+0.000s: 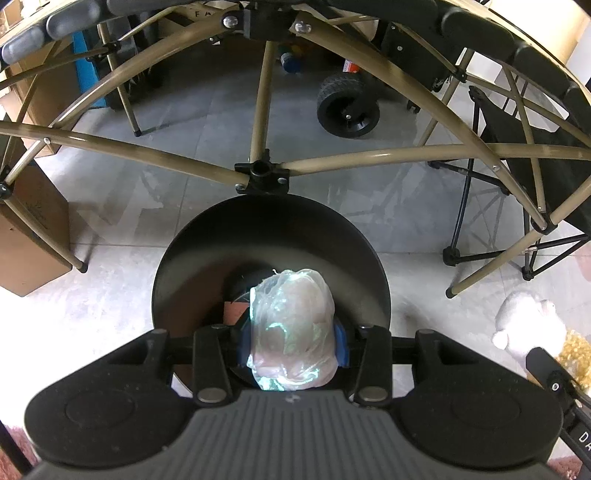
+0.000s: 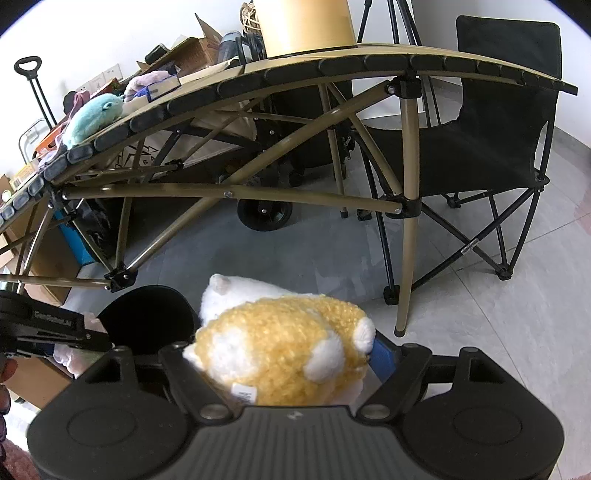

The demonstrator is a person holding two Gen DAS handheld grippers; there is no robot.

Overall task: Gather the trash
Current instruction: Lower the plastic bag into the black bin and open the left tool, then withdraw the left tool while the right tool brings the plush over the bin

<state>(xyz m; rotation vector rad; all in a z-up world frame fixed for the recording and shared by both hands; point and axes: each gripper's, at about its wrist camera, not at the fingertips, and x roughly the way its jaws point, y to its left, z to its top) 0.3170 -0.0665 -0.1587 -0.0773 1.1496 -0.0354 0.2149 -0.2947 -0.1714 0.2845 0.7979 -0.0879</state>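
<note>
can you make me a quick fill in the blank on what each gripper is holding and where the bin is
1. The left gripper is shut on a crumpled plastic ____.
2. It holds this right above the open black ____.
3. The right gripper is shut on a yellow and white plush ____.
4. The folding chair is coloured ____.

Missing words: bag; bin; toy; black

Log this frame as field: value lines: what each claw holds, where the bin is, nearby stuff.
left claw: shut on crumpled plastic bag, held over the bin
right claw: shut on yellow-and-white plush toy
black bin: on the floor beneath the folding table, opening up
bin contents: something reddish-brown, unclear
on table: teal plush, tan cylinder
behind: black camp chair
</note>
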